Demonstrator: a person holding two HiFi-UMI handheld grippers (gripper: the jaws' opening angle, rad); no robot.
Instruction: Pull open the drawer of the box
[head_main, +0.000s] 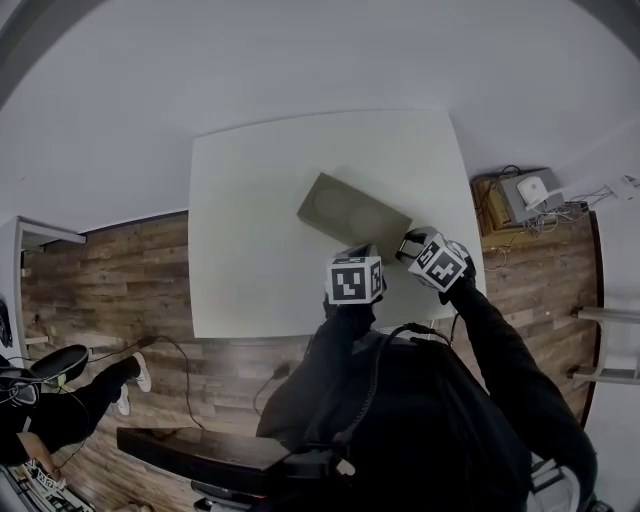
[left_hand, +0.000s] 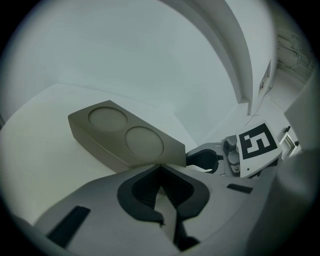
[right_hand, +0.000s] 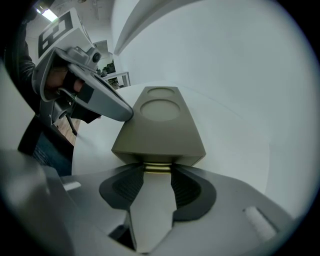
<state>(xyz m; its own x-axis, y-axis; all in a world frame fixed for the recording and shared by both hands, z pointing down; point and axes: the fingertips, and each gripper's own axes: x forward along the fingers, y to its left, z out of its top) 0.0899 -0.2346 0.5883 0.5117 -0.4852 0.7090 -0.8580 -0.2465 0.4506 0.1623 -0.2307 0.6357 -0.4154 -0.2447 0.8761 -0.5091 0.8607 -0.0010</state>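
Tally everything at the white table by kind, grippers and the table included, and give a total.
white table: 1
grey box: 1
grippers: 2 (left gripper, right gripper)
Total: 4

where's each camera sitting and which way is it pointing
Head view: on the person's head, steeply down at white table and box; shows sleeves, left gripper, right gripper.
Left gripper view: on left gripper, facing the box's corner past closed jaws.
Right gripper view: on right gripper, facing the box's end, jaws on a yellowish strip.
Shared: both gripper views show the box and the other gripper.
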